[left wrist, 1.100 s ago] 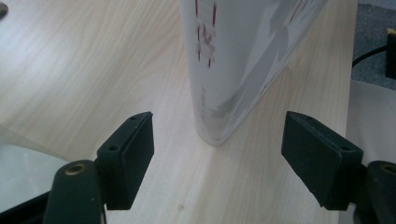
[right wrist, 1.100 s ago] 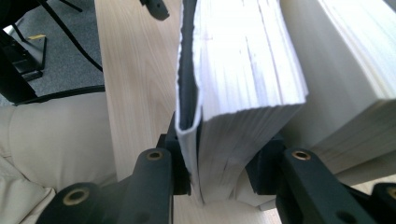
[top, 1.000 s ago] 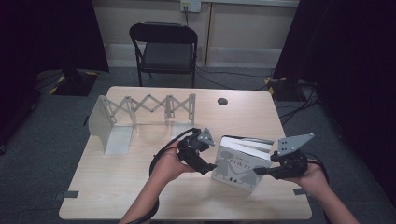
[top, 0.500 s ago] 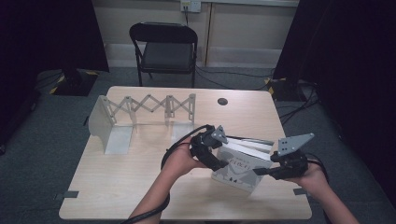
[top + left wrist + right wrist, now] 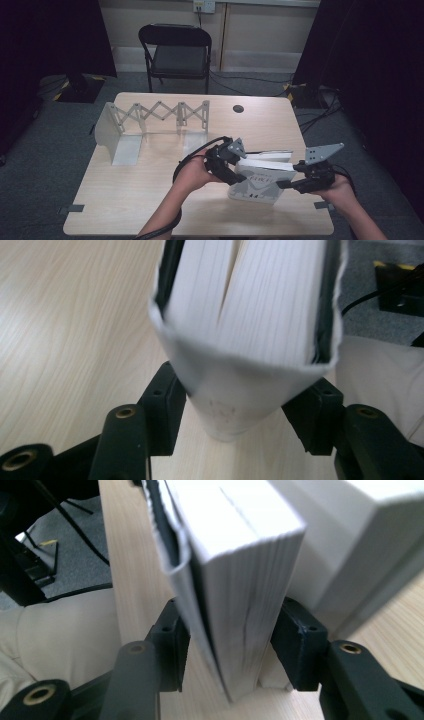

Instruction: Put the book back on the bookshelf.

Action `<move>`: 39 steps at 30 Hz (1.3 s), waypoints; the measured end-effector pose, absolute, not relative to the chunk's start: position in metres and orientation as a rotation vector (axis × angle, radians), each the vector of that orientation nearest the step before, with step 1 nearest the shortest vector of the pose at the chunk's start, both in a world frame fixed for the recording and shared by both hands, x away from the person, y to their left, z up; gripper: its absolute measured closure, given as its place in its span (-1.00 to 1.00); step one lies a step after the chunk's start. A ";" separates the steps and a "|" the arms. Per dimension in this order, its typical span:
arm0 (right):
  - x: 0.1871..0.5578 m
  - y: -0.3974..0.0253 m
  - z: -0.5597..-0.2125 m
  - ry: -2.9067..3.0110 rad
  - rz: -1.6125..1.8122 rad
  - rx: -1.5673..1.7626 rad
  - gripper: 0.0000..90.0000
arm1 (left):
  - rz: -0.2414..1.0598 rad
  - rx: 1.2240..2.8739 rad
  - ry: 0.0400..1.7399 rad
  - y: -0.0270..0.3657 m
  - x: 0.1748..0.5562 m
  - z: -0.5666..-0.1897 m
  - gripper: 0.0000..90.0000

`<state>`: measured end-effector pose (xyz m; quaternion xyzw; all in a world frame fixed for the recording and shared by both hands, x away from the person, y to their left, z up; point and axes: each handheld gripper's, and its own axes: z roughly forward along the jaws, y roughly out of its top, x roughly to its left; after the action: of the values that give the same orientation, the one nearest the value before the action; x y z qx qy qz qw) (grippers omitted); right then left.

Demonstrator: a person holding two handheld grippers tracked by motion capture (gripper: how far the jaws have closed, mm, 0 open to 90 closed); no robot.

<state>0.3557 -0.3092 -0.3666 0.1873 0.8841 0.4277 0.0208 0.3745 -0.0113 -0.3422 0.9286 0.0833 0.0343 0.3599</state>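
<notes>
The fingers [image 5: 160, 415] of the left gripper [image 5: 229, 167] were clamped on one end of a thick white book [image 5: 260, 180], one pad against each cover, with the page block [image 5: 260, 295] rising straight up between them in the left gripper view. The fingers [image 5: 170, 645] of the right gripper [image 5: 295, 184] were clamped on the opposite end of the same book, the loose paper jacket [image 5: 172, 540] bulging out beside one finger and the pages [image 5: 240, 555] pressed against the other.

In the high view the book stood on its long edge between the two sets of fingers, tilted back a little, its printed front cover facing the person. Just behind the fingers, touching the held book or very close to it, a second white book [image 5: 267, 157] lay on the table [image 5: 150, 200]; in the right gripper view it showed as a pale block [image 5: 360, 535] just beyond one finger.

Well beyond the left fingers, toward the far left of the table, stood a pale expanding rack [image 5: 150, 117] with a scissor lattice back and flat end plates. Farther still, past the table's far edge, a dark folding chair [image 5: 176, 52] stood on the grey carpet [image 5: 45, 135].
</notes>
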 end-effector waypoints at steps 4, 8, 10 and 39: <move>0.355 -0.313 -0.368 2.733 1.318 0.591 0.12 | 0.136 2.437 0.188 -0.029 0.370 -0.334 -0.11; 0.353 -0.313 -0.370 2.726 1.275 0.588 0.04 | 0.141 2.470 0.182 -0.041 0.371 -0.330 -0.14; 0.352 -0.315 -0.374 2.721 1.254 0.601 0.00 | 0.142 2.469 0.181 -0.044 0.372 -0.329 -0.15; 0.341 -0.342 -0.440 2.671 1.181 0.809 -0.23 | 0.066 2.632 0.215 -0.068 0.371 -0.320 0.13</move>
<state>0.3414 -0.3417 -0.4399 0.2666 0.8800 0.3893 0.0556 0.3707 -0.0685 -0.3204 0.9654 0.0787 0.0242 0.2474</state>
